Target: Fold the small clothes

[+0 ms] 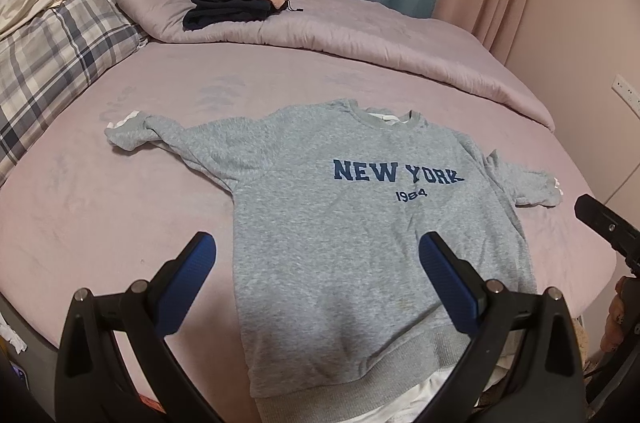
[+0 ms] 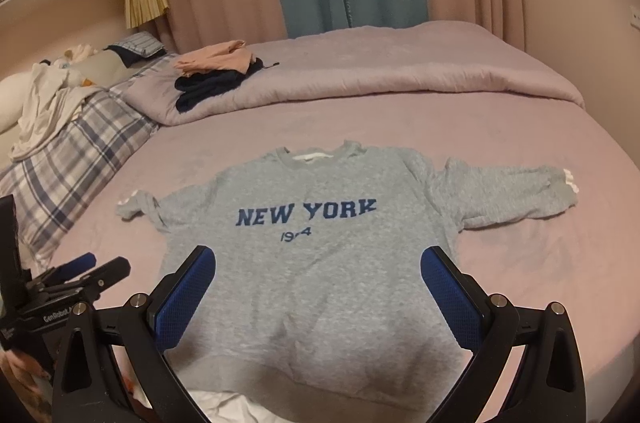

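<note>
Sweatshirt, grey, lay flat face-up at the bed's near edge, sleeves out, unfolded. Left gripper and right gripper hovered above the hem, jaws released, empty. Next, probably: grasp a sleeve, fold inward.

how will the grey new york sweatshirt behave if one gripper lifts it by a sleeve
Likely floppy: the grey sweatshirt lies flat with a rumpled sleeve, so the body would probably sag and trail. The ribbed hem suggests thick knit, perhaps heavyish.

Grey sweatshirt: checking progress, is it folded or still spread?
Spread. The grey sweatshirt lies flat, print up, both sleeves out sideways.
</note>
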{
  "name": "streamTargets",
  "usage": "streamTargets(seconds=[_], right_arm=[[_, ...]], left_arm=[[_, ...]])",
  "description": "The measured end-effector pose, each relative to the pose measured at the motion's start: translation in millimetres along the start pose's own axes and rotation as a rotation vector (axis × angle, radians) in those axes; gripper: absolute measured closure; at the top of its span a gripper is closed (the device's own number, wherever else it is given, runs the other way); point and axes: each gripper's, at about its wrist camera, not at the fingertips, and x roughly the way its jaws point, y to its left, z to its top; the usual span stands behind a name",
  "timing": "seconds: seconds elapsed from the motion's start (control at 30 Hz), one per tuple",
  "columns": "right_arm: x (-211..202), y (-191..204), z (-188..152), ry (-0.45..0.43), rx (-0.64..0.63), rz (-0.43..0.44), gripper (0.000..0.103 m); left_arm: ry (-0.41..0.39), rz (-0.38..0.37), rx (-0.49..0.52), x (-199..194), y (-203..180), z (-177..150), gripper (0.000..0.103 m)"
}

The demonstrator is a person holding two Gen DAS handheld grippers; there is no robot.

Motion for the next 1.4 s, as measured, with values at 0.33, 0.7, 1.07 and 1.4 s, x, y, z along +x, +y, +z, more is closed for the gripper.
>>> streamTargets(seconds=[0.33,0.7,1.07,1.4], right_arm=[[1,-4,-2,0.007,0.007,-0.002,0.001],[3,-7,-3,0.013,0.011,-0.016,0.001],[5,-12,-4,0.022,0.026,-0.044,0.001],[4,-15,-4,0.028,0.037,-0.064,0.001]], left_arm=[[0.013,-0.009,0.001,3,-2,-1,0.002],[0.004,-0.008,-0.002,1,-3,-2,0.002],[0.002,-0.004,-0.004,0,-3,-2,0.002],[0.009,-0.035,-0.045,0,-3,0,0.002]])
